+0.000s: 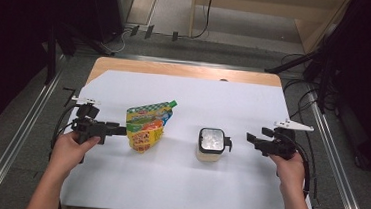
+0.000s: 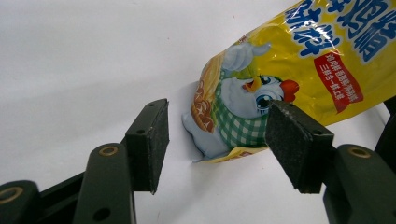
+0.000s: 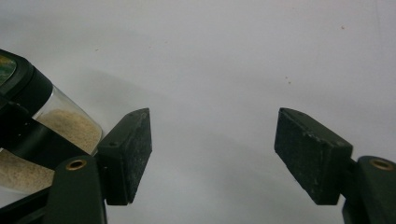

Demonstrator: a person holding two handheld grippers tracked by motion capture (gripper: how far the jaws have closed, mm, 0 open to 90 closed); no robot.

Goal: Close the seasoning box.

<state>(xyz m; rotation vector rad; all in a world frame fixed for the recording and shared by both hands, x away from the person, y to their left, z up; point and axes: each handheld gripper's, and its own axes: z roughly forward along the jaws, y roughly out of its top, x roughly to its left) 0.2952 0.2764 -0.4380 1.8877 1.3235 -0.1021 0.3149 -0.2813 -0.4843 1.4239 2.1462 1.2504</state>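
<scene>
Tool (image 2: pixel 217 144) jaws apart, yellow pouch (image 2: pixel 289 74) corner between, untouched.

yellow pouch (image 2: pixel 299 60), blue and red Chinese lettering, illegible

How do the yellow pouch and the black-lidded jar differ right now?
The yellow pouch lies flat and is opaque printed foil; the jar stands upright, clear-walled, holding pale grains. The pouch lies just ahead of the left gripper; the jar sits apart from the right gripper. Both rest ungripped on the white sheet.
</scene>
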